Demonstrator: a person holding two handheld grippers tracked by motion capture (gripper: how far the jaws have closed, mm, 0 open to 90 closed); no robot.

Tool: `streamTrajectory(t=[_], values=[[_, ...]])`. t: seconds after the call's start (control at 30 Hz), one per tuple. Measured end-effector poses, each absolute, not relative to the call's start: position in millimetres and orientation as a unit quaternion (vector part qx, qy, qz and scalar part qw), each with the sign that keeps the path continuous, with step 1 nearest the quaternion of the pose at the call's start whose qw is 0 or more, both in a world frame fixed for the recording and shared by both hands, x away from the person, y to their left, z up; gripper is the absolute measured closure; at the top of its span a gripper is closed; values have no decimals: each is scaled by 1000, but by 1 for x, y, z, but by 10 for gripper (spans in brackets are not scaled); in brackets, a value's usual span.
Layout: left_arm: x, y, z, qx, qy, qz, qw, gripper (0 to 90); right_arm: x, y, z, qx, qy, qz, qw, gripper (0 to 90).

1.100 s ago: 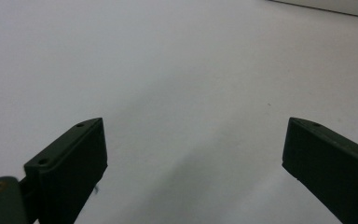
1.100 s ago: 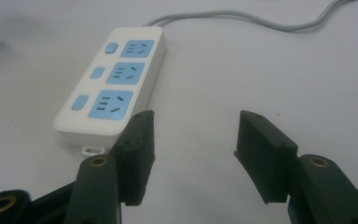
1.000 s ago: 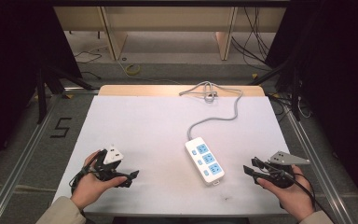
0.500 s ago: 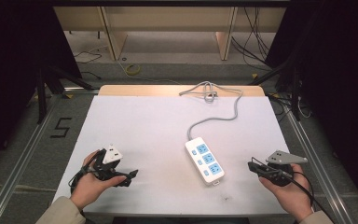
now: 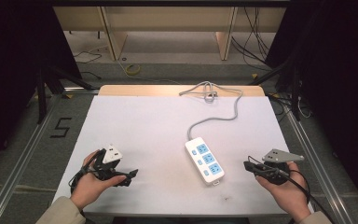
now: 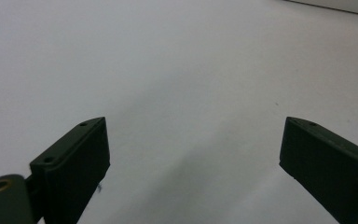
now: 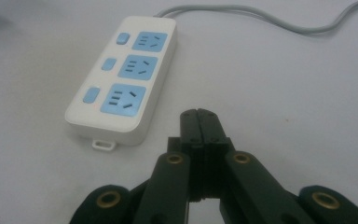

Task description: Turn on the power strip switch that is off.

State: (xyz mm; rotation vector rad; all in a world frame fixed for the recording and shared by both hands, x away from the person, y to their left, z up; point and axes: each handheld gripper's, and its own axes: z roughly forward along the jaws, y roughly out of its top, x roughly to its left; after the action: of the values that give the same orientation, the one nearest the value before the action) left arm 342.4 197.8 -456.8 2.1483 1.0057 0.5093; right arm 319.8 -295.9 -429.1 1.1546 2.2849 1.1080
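Observation:
A white power strip point(image 5: 204, 160) with three blue sockets and blue switches lies flat on the white table point(image 5: 140, 121), right of centre. In the right gripper view the power strip point(image 7: 123, 77) sits just ahead and left of the jaws. Its grey cable point(image 5: 235, 109) runs to a coil at the far edge. My right gripper point(image 5: 248, 165) rests near the front right, a short gap from the strip. It is shut, with the jaws pressed together on nothing point(image 7: 199, 114). My left gripper point(image 5: 128, 175) rests at the front left, open point(image 6: 193, 154) over bare table.
The coiled cable end and plug point(image 5: 207, 93) lie on the wooden strip at the table's far edge. Metal rails point(image 5: 32, 140) run along both sides of the table. A "5" mark point(image 5: 60, 127) is on the floor to the left. Shelving legs stand beyond the table.
The right gripper's jaws stood apart a second ago and are now closed together with nothing between them. The left hand and the power strip have not moved.

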Motion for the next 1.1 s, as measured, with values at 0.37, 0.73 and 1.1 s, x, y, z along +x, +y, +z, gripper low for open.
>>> streamTrajectory(t=[0.37, 0.73, 1.1], values=[[343, 198, -457, 829, 389, 197, 351, 82, 322, -292, -426, 411, 806, 392, 169, 900], [343, 199, -457, 829, 389, 197, 349, 87, 326, -285, -423, 407, 808, 393, 163, 900], [343, 199, -457, 829, 390, 197, 348, 92, 329, -278, -420, 406, 810, 392, 157, 900]])
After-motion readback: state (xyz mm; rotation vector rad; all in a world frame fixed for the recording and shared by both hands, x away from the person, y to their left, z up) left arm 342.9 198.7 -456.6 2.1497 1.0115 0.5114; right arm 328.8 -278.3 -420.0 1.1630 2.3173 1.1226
